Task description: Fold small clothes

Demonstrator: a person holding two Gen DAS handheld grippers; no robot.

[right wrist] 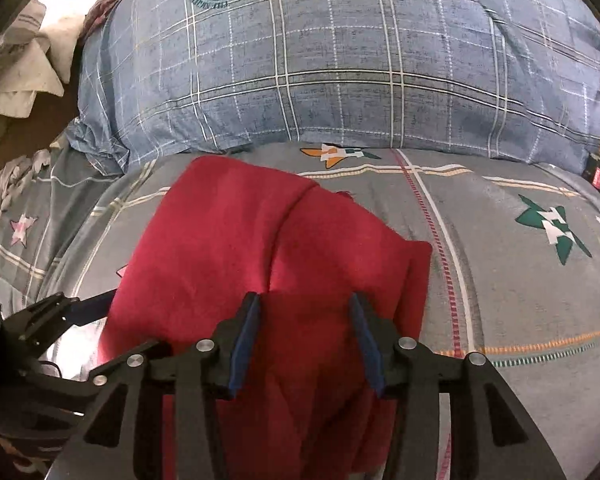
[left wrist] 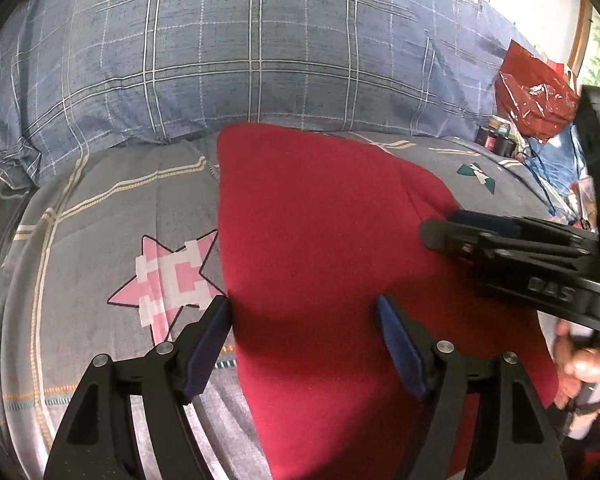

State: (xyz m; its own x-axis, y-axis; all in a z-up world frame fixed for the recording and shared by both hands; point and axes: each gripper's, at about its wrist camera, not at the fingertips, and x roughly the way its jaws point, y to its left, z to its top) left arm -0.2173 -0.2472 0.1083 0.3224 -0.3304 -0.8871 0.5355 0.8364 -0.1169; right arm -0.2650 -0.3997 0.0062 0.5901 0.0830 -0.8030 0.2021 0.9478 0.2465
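A red garment (left wrist: 324, 232) lies spread on the grey patterned bedsheet (left wrist: 100, 208), partly folded with a seam line across it. My left gripper (left wrist: 304, 304) is open, its jaws straddling the garment's left edge, just above the cloth. My right gripper (right wrist: 304, 300) is open over the garment (right wrist: 260, 232), with its blue pads (right wrist: 246, 336) to either side of a raised crease; it also shows in the left wrist view (left wrist: 500, 240), resting at the garment's right side. The left gripper (right wrist: 72, 308) shows at the garment's left edge in the right wrist view.
A blue plaid pillow (left wrist: 240, 52) lies behind the garment. A red plastic bag (left wrist: 536, 92) and small jars (left wrist: 496, 136) sit at the far right. Crumpled cloths (right wrist: 20, 68) lie at the far left. The sheet (right wrist: 520, 280) extends right of the garment.
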